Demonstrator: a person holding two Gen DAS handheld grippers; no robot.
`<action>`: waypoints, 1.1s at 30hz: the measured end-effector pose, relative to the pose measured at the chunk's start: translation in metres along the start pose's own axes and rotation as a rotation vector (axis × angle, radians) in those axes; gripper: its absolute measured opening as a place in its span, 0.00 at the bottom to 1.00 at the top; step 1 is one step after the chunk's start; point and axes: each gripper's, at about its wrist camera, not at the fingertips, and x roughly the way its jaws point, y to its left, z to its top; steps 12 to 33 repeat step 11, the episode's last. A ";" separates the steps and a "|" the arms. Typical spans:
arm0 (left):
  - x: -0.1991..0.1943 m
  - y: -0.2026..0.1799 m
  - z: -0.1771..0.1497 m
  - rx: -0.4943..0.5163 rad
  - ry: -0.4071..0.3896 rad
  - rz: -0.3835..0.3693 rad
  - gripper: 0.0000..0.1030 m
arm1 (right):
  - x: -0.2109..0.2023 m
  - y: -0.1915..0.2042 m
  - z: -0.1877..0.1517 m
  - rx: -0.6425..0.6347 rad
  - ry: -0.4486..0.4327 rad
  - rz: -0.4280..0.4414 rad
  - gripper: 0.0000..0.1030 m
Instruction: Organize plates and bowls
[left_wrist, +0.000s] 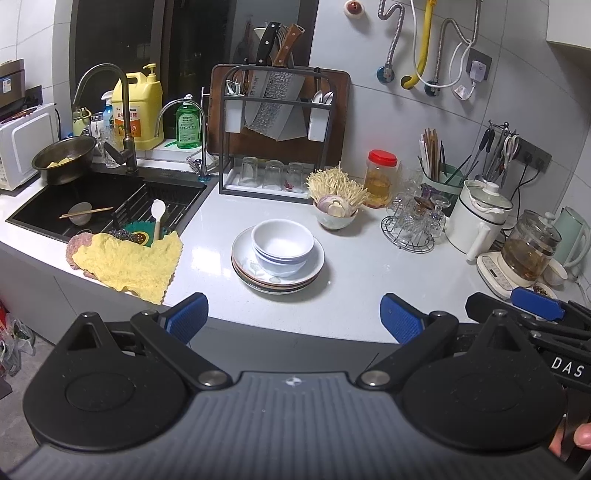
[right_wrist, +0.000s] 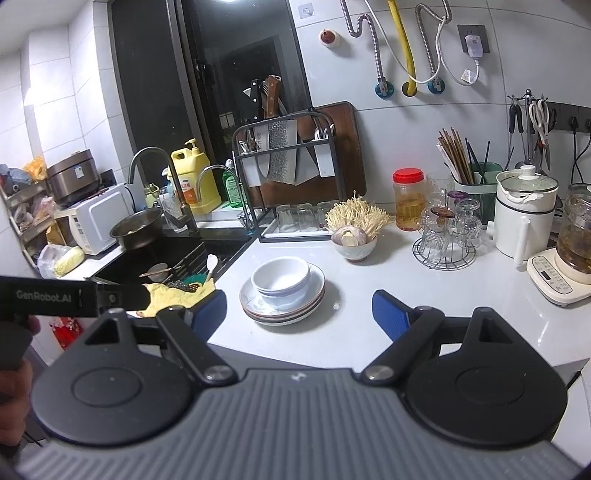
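Both hand-held grippers, left (left_wrist: 293, 314) and right (right_wrist: 299, 314), are held released, empty; nested bowls (left_wrist: 282, 245) could be slid off the plates (left_wrist: 277, 275) onto the desk (left_wrist: 362, 295) if gripped unevenly

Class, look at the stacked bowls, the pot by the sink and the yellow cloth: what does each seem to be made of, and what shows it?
Bowls: probably glazed ceramic, though melamine is possible; white, smooth, glossy.
Pot: metal, likely stainless steel; grey, reflective sheen.
Cloth: soft woven or microfibre fabric; matte, crumpled, zigzag edge.
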 end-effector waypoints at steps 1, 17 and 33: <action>0.000 -0.001 0.000 0.000 0.000 -0.001 0.98 | 0.000 0.000 0.000 0.001 0.001 0.001 0.84; 0.002 -0.005 0.000 -0.001 0.002 -0.002 0.98 | -0.001 -0.003 -0.003 0.001 0.005 -0.005 0.84; 0.002 -0.005 0.000 -0.001 0.002 -0.002 0.98 | -0.001 -0.003 -0.003 0.001 0.005 -0.005 0.84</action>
